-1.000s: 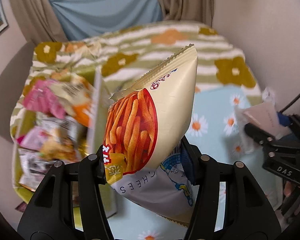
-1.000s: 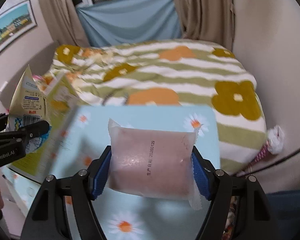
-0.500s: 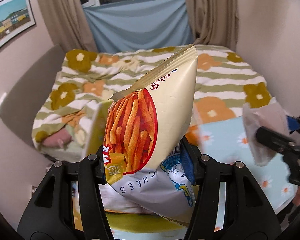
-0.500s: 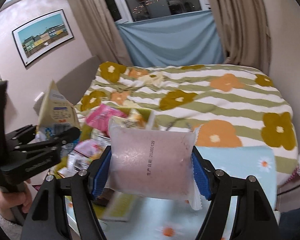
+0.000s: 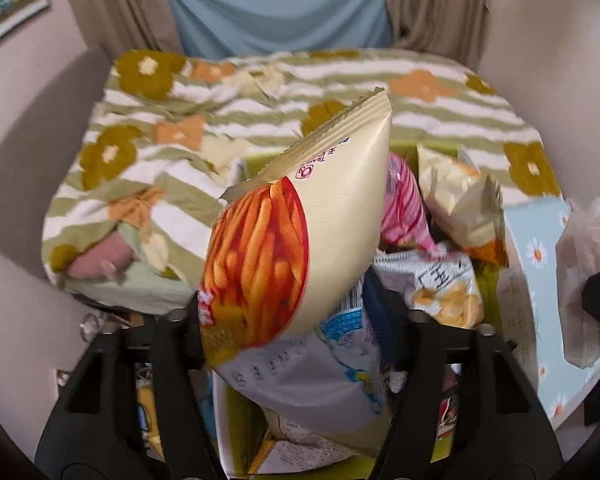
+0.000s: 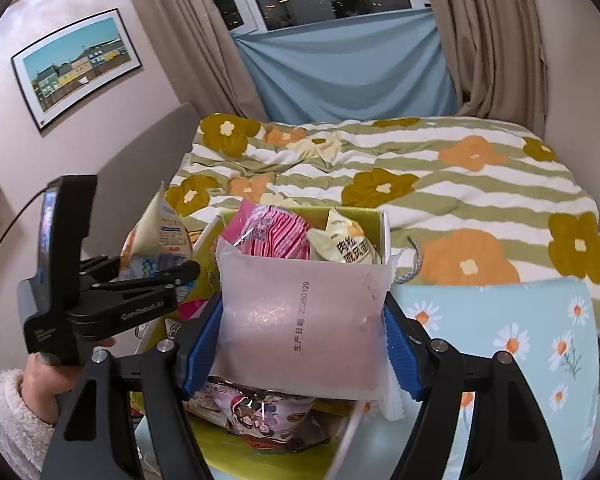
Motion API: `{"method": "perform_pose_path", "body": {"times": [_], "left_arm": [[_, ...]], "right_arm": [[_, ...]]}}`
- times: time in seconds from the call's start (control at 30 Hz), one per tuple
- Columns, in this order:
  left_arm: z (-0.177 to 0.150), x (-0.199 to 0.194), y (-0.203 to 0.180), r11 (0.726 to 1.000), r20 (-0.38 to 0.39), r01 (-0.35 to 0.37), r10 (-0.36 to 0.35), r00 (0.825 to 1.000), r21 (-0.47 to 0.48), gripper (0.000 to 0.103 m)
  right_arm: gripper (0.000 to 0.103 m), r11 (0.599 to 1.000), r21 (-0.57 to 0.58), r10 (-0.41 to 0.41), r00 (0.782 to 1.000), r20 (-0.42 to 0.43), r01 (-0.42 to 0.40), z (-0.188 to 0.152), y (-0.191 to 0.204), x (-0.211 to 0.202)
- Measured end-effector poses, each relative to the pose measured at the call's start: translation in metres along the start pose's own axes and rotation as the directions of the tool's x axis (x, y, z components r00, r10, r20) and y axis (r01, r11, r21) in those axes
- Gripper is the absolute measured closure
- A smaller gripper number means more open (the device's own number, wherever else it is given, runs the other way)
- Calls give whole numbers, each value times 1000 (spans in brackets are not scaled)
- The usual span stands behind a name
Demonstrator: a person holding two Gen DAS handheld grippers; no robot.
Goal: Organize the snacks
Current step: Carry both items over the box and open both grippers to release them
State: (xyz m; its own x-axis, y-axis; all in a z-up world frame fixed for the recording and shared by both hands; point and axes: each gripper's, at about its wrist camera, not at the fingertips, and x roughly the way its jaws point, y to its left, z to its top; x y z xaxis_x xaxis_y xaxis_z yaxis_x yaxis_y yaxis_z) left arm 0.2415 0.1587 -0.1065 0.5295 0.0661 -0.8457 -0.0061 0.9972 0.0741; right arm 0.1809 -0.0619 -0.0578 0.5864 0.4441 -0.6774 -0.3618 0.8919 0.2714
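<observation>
A cream snack bag (image 5: 320,208) printed with orange sticks stands between the fingers of my left gripper (image 5: 284,312), right above the open yellow-green box (image 5: 226,420). The jaws are opening, and the pads still touch the bag. The right wrist view shows that bag (image 6: 160,228) and the left gripper (image 6: 172,280) at the box's left side. My right gripper (image 6: 300,328) is shut on a pale pink translucent packet (image 6: 300,312), held over the near part of the box (image 6: 384,232). The same packet (image 5: 580,264) shows at the right edge of the left wrist view.
The box holds several snack packs, among them a pink striped one (image 6: 276,232) and a pale yellow one (image 6: 348,248). It stands beside a light blue daisy cloth (image 6: 500,320). Behind lies a bed with a striped flower duvet (image 6: 420,168). A hand in a fleecy sleeve (image 6: 8,412) holds the left gripper.
Both grippers have swung left from over the daisy cloth to above the snack box, each carrying its pack. The box now fills the space under both.
</observation>
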Motion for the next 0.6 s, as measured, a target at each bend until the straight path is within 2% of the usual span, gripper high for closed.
{"method": "perform_pose_path", "body": {"times": [0.03,0.07,0.1,0.23,0.5,0.6], "left_arm": [[-2,2,-1,1000,-2,3,-3,1000,8,5],[-3,0,0,1000,11,5,-5,1000,16,0],[-7,-4,1,1000,37,12,-13,999,20,0],[-17,-13,7,998,47,65,-65,997,10,0],[-48,-52,19,995,73,102,-101,992,-14,0],[-62,-60,20,996,69,91,-90,994,1,0]], "right_arm": [[34,1000,9,-7,1000,-3,7,-2,0,2],[34,1000,16,-14,1000,-6,14,-4,1,4],[34,1000,19,-17,1000,-8,17,-7,3,3],[34,999,27,-32,999,-10,32,-13,6,3],[34,1000,8,-30,1000,4,30,-13,26,-4],[34,1000,-4,-24,1000,7,24,-8,37,-5]]}}
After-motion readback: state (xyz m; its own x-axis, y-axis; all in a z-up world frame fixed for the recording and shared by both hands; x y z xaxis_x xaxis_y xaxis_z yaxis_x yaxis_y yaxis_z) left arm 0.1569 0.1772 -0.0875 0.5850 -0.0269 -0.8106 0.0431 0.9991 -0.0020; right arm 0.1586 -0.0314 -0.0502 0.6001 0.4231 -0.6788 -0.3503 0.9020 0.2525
